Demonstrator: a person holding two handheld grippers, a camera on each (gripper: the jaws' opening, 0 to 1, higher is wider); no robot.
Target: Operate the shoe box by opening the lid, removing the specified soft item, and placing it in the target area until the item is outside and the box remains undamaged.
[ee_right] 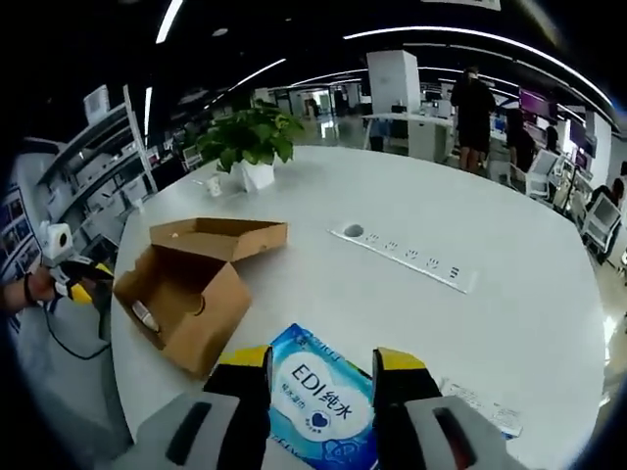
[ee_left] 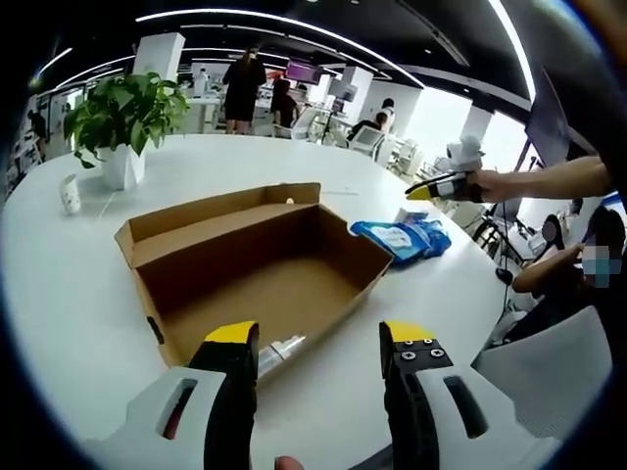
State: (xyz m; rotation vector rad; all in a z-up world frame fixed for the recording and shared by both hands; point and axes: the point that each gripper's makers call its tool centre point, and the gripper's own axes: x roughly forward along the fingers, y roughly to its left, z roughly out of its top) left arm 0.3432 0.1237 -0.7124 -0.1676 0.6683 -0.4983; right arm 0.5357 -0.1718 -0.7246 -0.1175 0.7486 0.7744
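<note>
The brown cardboard shoe box (ee_left: 260, 269) lies open on the white table, its lid (ee_left: 220, 211) folded back. A small pen-like thing (ee_left: 281, 350) rests against its near wall. My left gripper (ee_left: 321, 338) hovers open just in front of that wall. A blue soft tissue pack (ee_left: 402, 238) lies on the table to the right of the box. In the right gripper view the pack (ee_right: 318, 397) sits between the wide-apart jaws of my open right gripper (ee_right: 321, 360), with no grip on it. The box (ee_right: 186, 294) and the left gripper (ee_right: 83, 279) are at the left there.
A potted plant (ee_left: 122, 122) and a small white cup (ee_left: 71, 193) stand at the table's far left. A power strip (ee_right: 407, 257) is set into the tabletop. A sheet of paper (ee_right: 480, 401) lies beside the pack. People and chairs are beyond the table.
</note>
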